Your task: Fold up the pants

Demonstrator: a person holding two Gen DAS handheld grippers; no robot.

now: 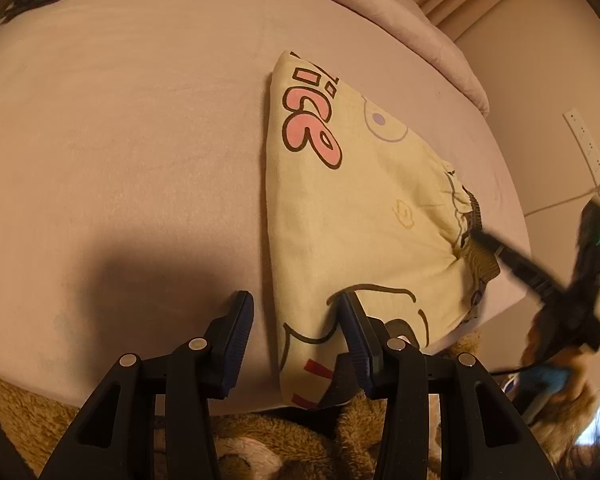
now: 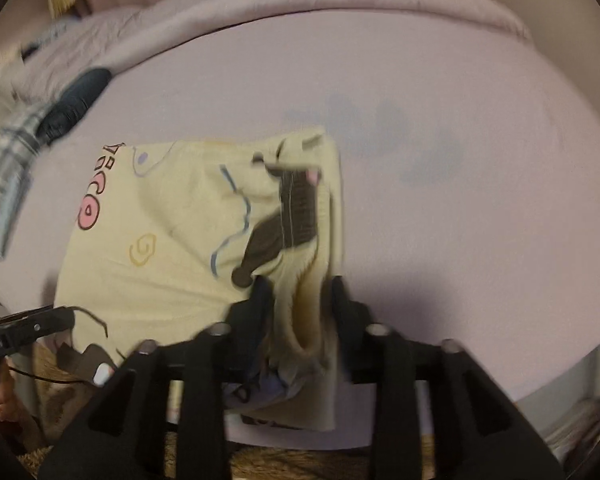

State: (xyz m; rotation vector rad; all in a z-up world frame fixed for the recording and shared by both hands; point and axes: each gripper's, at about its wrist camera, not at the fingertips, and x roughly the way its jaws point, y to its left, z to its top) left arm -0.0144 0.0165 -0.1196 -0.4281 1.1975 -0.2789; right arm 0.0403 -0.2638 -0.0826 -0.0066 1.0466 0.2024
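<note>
Pants (image 1: 352, 200), pale yellow with cartoon print, lie folded on the pink bed sheet (image 1: 120, 140) near its front edge. Through the left wrist camera we see our left gripper (image 1: 296, 312) about half open, its jaws straddling the near left edge of the cloth, pads apart from it. Through the right wrist camera, blurred, our right gripper (image 2: 298, 288) stands partly open with a bunched fold of the pants (image 2: 160, 240) between its fingers; we cannot tell whether the pads press it.
</note>
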